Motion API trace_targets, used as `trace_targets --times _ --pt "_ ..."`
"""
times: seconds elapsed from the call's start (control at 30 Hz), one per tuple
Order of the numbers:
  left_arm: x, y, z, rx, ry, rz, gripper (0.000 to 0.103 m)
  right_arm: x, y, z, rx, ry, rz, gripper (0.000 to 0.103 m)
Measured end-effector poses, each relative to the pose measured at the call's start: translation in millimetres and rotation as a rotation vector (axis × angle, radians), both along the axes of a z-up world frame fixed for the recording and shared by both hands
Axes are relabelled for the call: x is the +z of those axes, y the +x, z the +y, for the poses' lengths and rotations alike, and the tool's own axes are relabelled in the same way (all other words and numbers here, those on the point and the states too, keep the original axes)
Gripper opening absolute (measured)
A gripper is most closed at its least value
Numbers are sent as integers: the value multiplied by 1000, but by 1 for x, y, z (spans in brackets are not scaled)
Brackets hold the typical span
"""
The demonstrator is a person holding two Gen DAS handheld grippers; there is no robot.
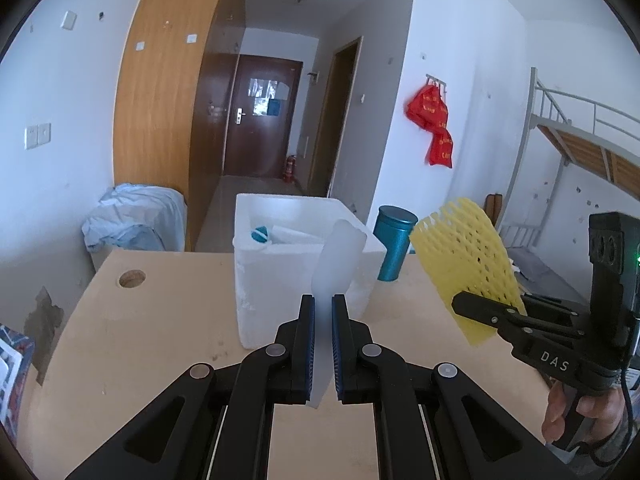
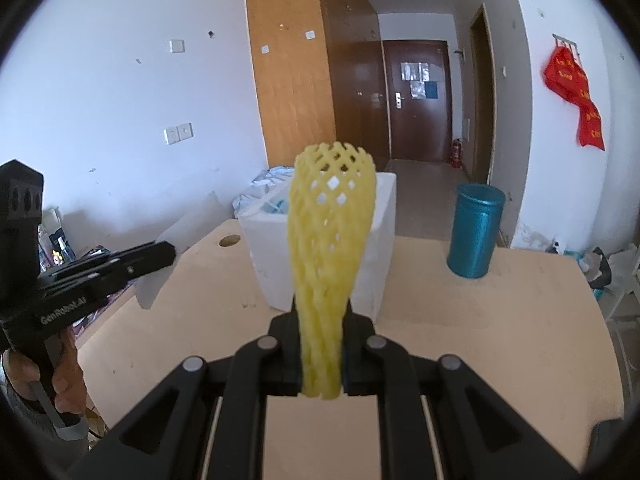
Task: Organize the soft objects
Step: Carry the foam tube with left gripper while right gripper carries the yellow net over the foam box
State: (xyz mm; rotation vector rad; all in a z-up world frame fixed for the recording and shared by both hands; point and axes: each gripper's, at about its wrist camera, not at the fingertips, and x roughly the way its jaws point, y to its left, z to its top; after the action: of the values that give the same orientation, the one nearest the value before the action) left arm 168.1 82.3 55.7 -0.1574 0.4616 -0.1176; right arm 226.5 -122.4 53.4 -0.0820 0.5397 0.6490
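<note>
Yellow foam net (image 2: 328, 248) pinched in right gripper (image 2: 322, 316), white foam sheet (image 1: 334, 276) clamped in left gripper (image 1: 322, 300), both held above the table (image 1: 160, 340) w/ foam box (image 1: 280, 280) just ahead. Both floppy & gripped at one end, so they could snag the box rim or flop outside. Teal can (image 2: 474, 232) nr the box could get knocked.

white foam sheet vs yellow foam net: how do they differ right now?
The white sheet is a smooth, solid, translucent strip; the yellow net is an open lattice sleeve with diamond holes. The sheet is clamped in the left hand-held gripper, the net in the right hand-held gripper. Shared: both are soft foam, stand up out of shut jaws, held above the table near the white box.
</note>
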Motion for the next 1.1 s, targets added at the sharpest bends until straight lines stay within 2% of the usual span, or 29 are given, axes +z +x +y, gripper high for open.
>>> trace_targets --times 0.53,1.1 --pt "16 41 4 7 29 -9 8 23 29 20 11 -18 -35 16" --pt "26 97 21 60 52 8 8 29 75 40 42 -34 11 16"
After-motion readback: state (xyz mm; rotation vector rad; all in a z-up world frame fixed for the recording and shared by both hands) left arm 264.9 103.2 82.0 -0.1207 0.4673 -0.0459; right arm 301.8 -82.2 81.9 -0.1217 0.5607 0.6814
